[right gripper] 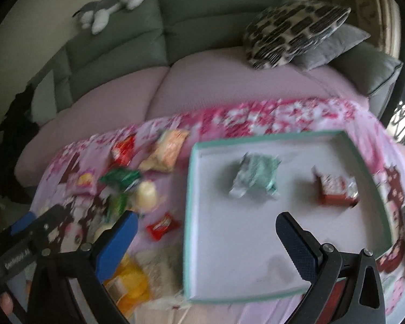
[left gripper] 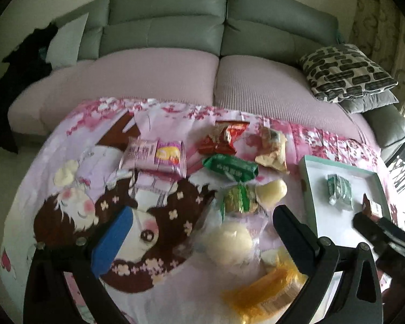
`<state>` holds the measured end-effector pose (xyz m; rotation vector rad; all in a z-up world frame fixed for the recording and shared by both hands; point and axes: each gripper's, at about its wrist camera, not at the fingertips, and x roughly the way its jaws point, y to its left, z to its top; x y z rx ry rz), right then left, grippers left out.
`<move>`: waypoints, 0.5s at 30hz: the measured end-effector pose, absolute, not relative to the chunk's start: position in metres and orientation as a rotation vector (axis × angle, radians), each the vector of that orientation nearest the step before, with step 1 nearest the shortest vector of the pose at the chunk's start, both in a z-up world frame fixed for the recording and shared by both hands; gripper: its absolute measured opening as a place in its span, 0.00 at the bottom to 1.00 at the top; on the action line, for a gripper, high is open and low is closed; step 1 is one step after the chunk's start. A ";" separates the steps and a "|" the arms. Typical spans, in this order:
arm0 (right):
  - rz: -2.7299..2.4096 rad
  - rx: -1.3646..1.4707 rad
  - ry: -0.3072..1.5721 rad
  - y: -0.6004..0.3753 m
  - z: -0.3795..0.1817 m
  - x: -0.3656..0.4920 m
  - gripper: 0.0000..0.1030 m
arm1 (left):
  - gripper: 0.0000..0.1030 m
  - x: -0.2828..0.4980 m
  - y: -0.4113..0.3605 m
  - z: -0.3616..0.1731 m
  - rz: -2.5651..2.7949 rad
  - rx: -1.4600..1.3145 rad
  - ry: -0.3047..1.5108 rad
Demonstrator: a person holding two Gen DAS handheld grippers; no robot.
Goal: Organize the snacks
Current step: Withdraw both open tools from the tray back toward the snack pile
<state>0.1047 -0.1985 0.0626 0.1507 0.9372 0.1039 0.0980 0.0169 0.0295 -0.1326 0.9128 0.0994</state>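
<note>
Loose snacks lie on a pink cartoon cloth: a pink packet [left gripper: 155, 155], a red packet [left gripper: 222, 137], a green packet [left gripper: 230, 167], a beige packet [left gripper: 272, 145], a clear-wrapped pale bun [left gripper: 230, 239] and a yellow packet [left gripper: 267, 289]. A white tray with a teal rim [right gripper: 272, 136] holds a pale green packet [right gripper: 255, 176] and a red-brown packet [right gripper: 336, 191]. My left gripper [left gripper: 202, 239] is open over the bun. My right gripper [right gripper: 206, 239] is open and empty over the tray's near left part. A small red packet [right gripper: 163, 226] lies left of the tray.
A sofa with pink seat covers [left gripper: 154, 75] and grey backs stands behind the cloth. A patterned cushion [left gripper: 345, 71] lies at its right end. A plush toy [right gripper: 110, 5] lies on the sofa back. The tray [left gripper: 309, 189] sits at the cloth's right side.
</note>
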 end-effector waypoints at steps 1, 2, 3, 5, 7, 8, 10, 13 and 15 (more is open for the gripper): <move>0.109 0.148 0.951 -0.195 0.059 0.101 1.00 | 1.00 0.095 0.018 0.028 0.099 -0.129 0.924; 0.109 0.143 0.959 -0.194 0.058 0.098 1.00 | 1.00 0.092 0.019 0.024 0.104 -0.128 0.941; 0.104 0.136 0.965 -0.192 0.056 0.095 1.00 | 1.00 0.090 0.020 0.021 0.109 -0.131 0.956; 0.086 0.125 0.978 -0.191 0.054 0.090 1.00 | 1.00 0.085 0.022 0.016 0.110 -0.140 0.978; 0.074 0.130 0.984 -0.192 0.052 0.086 1.00 | 1.00 0.078 0.023 0.010 0.099 -0.159 0.999; 0.065 0.136 0.990 -0.193 0.051 0.084 1.00 | 1.00 0.075 0.023 0.006 0.084 -0.169 1.013; 0.057 0.142 1.001 -0.195 0.047 0.084 1.00 | 1.00 0.069 0.021 0.001 0.060 -0.170 1.026; 0.030 0.137 1.020 -0.198 0.042 0.083 1.00 | 1.00 0.062 0.014 -0.007 0.032 -0.160 1.039; 0.009 0.136 1.022 -0.201 0.039 0.082 1.00 | 1.00 0.061 0.010 -0.010 0.017 -0.152 1.044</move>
